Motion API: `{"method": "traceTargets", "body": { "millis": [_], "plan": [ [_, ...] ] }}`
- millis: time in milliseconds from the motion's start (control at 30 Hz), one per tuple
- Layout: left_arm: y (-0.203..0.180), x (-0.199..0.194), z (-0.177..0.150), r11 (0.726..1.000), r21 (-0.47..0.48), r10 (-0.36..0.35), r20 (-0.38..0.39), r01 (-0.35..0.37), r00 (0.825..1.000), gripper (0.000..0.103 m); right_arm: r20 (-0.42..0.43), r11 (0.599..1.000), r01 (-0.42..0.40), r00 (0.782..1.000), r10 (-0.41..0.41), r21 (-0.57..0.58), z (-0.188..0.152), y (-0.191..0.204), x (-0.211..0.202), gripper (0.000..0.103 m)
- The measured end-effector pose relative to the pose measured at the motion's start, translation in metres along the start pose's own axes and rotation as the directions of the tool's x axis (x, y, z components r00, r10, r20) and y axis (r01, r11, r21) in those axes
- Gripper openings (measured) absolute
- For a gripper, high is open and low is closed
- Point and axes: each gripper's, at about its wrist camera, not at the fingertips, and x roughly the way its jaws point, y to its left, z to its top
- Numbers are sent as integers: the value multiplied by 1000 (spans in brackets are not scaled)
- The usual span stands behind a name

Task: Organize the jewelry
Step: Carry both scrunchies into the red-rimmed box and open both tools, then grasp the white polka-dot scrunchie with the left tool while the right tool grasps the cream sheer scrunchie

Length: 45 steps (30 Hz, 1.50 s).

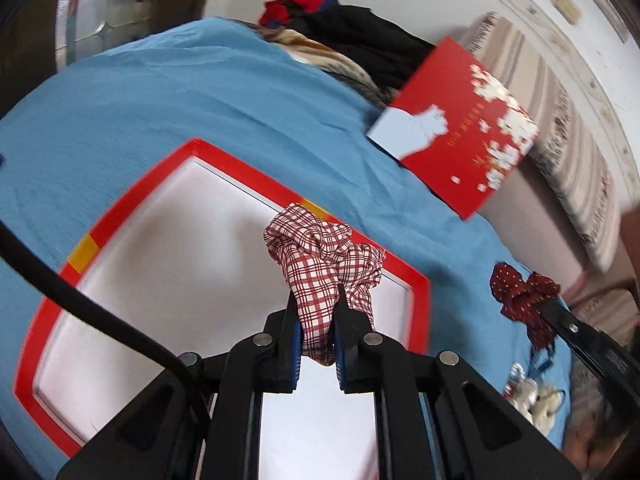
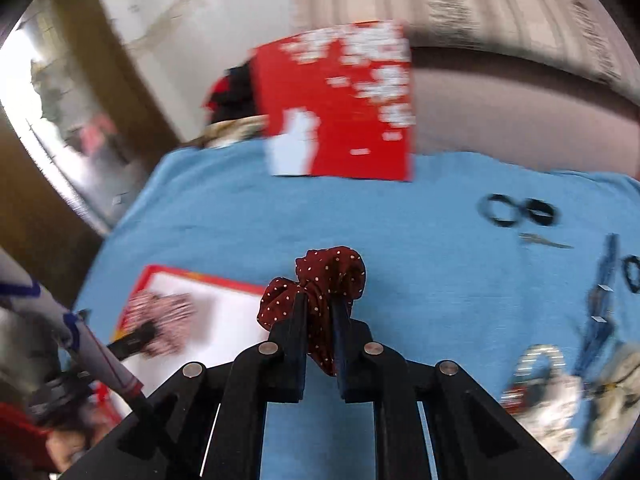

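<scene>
My left gripper [image 1: 316, 300] is pinched shut on the red-and-white checked scrunchie [image 1: 324, 268], which bunches up above the fingertips and hangs over the near part of the red-rimmed tray [image 1: 132, 184], near its right edge. I cannot tell whether the cloth touches the white floor of the tray; it looks lifted. My right gripper [image 2: 322, 304] is likewise closed on the dark red dotted scrunchie [image 2: 320, 280], held just off the tray's right side, over the blue sheet [image 2: 248, 216].

I judge the sorting barely begun. The tray shows only bare white floor apart from the checked scrunchie over it, so nothing seems put away yet. Both scrunchies are in hand and, by my guess, bound for the tray.

Much is left. Well right of the tray, on the sheet, lies a blurred heap of pale and silvery pieces [image 2: 552, 384] with a blue strap [image 2: 600, 312] running through it. Farther out on that side sit two black hair rings [image 2: 516, 210], a thin metal clip [image 2: 544, 242] and another black ring [image 2: 632, 276].

Beyond the tray, at the far edge of the sheet, stands the red lid [image 1: 460, 128] with white blossoms and a pale blue patch. A line of small gold lettering runs across it, but blur keeps me from reading it. I find no other brand or label. Behind the lid lies a pile of dark clothes [image 1: 360, 36].
</scene>
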Motion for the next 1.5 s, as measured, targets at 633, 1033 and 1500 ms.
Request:
{"method": "traceTargets", "body": {
  "millis": [633,1033,1500],
  "plan": [
    [35,-4,2,988,-106,116,35,-112,993,44,-123,994,30,991,-43,-106,-38,57,77,55],
    [19,-40,-13,992,-91,92,73,-85,993,48,-211,987,58,973,-90,-153,-81,58,75,20],
    [-9,-44,-22,996,-13,89,53,-88,995,48,-161,994,73,983,-85,-78,-101,41,24,28]
  ]
}}
